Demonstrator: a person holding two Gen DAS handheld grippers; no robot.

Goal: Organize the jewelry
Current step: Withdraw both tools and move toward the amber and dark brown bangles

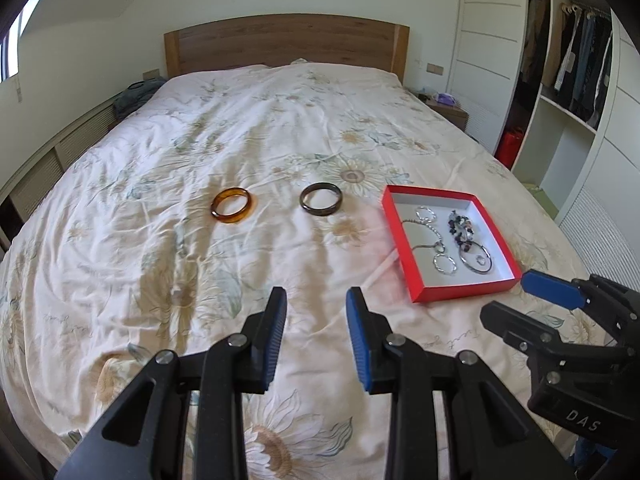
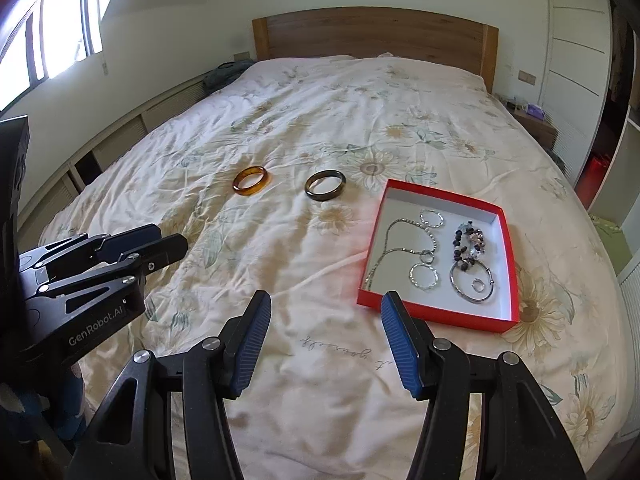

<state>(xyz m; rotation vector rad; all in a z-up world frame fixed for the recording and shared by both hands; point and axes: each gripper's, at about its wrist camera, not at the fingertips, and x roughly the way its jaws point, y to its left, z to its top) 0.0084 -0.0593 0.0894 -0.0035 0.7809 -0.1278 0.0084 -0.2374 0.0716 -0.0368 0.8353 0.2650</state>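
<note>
"GenRobot.AI" marks the left gripper (image 2: 160, 246), "DAS" the right gripper (image 1: 516, 300); both hover spread and empty over a flowered bedspread (image 1: 240, 120). A red box (image 2: 508, 264) holds chains, hoops and beads. An amber bangle (image 1: 232, 211) and a dark bangle (image 1: 321, 204) lie well ahead of them

Bedspread (image 1: 160, 160): cream, printed with tan daisies and grey-green leaves. Left bangle (image 1: 232, 205): translucent amber. Right bangle (image 1: 321, 199): dark grey-brown. Box (image 2: 510, 264): red outside, white inside, holding silver hoops (image 2: 423, 275), a silver chain (image 2: 394, 228) and a bracelet (image 2: 468, 245) of dark and clear beads. Gripper pads (image 2: 252, 344): blue on black frames. Headboard (image 1: 286, 42): brown wood.
</note>
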